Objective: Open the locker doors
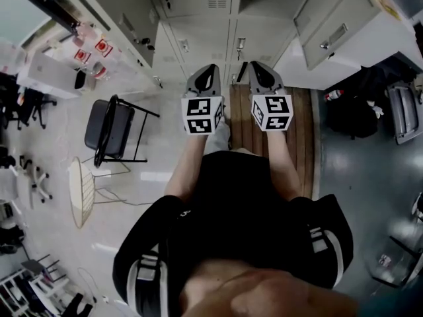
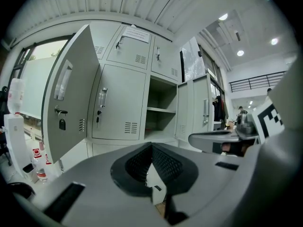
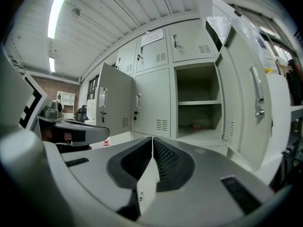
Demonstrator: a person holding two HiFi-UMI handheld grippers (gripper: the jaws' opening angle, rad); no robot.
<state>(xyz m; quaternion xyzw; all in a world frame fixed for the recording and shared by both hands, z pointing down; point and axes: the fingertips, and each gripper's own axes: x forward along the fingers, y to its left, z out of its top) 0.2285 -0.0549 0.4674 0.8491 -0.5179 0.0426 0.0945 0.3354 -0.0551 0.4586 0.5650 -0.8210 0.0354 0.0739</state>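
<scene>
**Locker doors [image 2: 71,98]: two swung wide, one shut between them**

In the bank's middle row, the left door [image 3: 113,100] stood swung out toward the bank's left end. A padlock [image 2: 62,124] hung from its latch. The middle door [image 3: 152,103] beside it was shut flat against the frame. Next along, a compartment [image 3: 196,103] lay open, with one shelf [image 3: 199,103] across it. The right door [image 3: 248,93] belonging to it was folded back toward the bank's right end. The doors of the row above were shut.

The person faced the bank and held both grippers side by side, well short of the doors. The left gripper [image 2: 151,148] was clenched, its ribbed pads meeting at the tips with nothing between them. The right gripper [image 3: 152,141] was clenched the same way and gripped nothing. Neither touched a door.

In the head view a wooden board [image 1: 304,131] lay on the floor at the foot of the bank. A black folding chair [image 1: 109,131] stood off the bank's left end.
</scene>
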